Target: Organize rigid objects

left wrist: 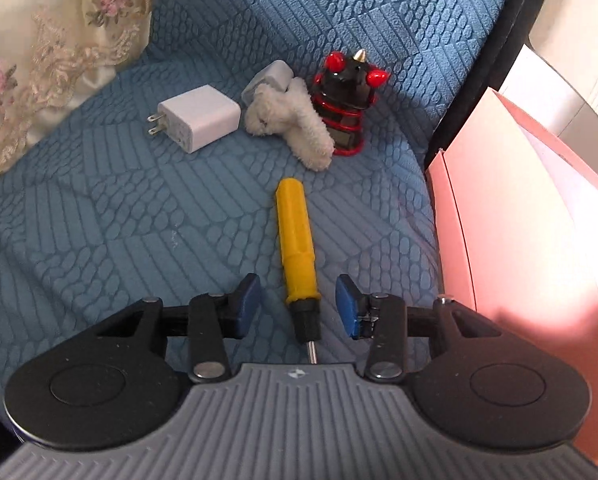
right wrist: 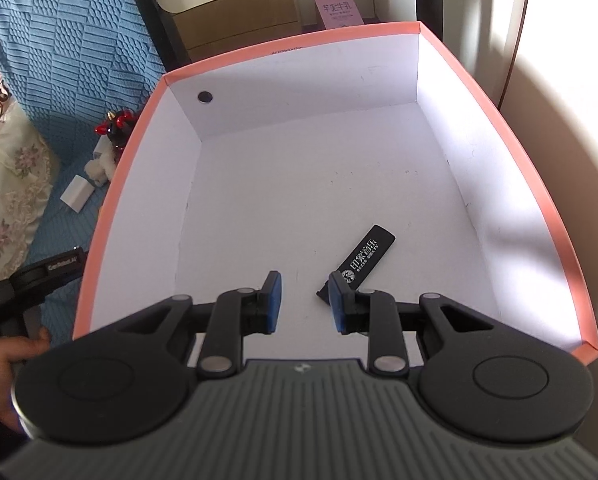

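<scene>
While left tongs (left wrist: pixel 298 306) spread astride screwdriver (left wrist: pixel 296 252) on blue cover (left wrist: pixel 119 220), pads clear; right tongs (right wrist: pixel 305 302) part-spread, empty, over box (right wrist: pixel 499 128) holding black tag (right wrist: pixel 361 258).

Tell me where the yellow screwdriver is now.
In the left wrist view, the yellow screwdriver lies on the blue cover, between the open left gripper's fingers, nearer than the white plush toy.

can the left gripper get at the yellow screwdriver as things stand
Probably yes: the left gripper is open with the yellow screwdriver lying between its pads, untouched, and nothing on the blue cover blocks it.
</scene>
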A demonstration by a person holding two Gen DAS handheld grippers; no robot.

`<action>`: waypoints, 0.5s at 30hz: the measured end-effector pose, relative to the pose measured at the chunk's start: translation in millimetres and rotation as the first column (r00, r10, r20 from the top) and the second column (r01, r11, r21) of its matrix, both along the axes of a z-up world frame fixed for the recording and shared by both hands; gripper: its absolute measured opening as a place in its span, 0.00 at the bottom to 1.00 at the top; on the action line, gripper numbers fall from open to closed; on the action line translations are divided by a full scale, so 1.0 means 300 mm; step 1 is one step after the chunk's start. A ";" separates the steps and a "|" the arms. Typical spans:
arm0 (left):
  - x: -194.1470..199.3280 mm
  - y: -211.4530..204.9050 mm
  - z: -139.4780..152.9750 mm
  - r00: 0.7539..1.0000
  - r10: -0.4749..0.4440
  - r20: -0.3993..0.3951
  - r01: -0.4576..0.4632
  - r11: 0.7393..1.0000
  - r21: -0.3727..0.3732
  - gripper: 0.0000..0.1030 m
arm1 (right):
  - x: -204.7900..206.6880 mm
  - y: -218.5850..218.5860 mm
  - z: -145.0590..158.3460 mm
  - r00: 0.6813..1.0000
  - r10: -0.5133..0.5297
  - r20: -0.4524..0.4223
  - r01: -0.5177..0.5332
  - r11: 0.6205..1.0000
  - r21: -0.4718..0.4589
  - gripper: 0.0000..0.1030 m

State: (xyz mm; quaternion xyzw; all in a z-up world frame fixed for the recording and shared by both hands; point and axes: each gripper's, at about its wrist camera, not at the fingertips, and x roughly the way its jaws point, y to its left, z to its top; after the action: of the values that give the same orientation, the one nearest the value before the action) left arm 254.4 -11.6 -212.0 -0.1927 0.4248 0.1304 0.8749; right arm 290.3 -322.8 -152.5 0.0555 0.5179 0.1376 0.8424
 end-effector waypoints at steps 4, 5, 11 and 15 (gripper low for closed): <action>0.016 -0.017 -0.015 1.000 -0.012 0.001 0.012 0.999 0.038 0.23 | -0.002 0.006 -0.005 1.000 0.013 -0.002 -0.013 1.000 -0.005 0.28; 0.018 -0.021 -0.016 1.000 -0.020 0.000 0.020 0.998 0.056 0.23 | -0.001 0.008 -0.006 1.000 0.015 -0.003 -0.015 1.000 -0.005 0.28; 0.016 -0.024 -0.001 1.000 -0.021 -0.013 0.021 0.999 0.048 0.21 | 0.001 0.004 0.004 1.000 0.017 0.004 -0.017 1.000 -0.007 0.28; 0.018 -0.037 0.041 0.999 -0.036 0.004 0.036 0.999 0.033 0.21 | -0.002 0.004 0.010 1.000 0.016 0.010 -0.015 1.000 -0.011 0.28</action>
State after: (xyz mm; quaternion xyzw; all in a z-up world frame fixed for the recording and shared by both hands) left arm 259.7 -22.8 -199.8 -0.1707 0.4240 0.1213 0.8811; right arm 289.8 -321.5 -149.7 0.0463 0.5147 0.1417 0.8443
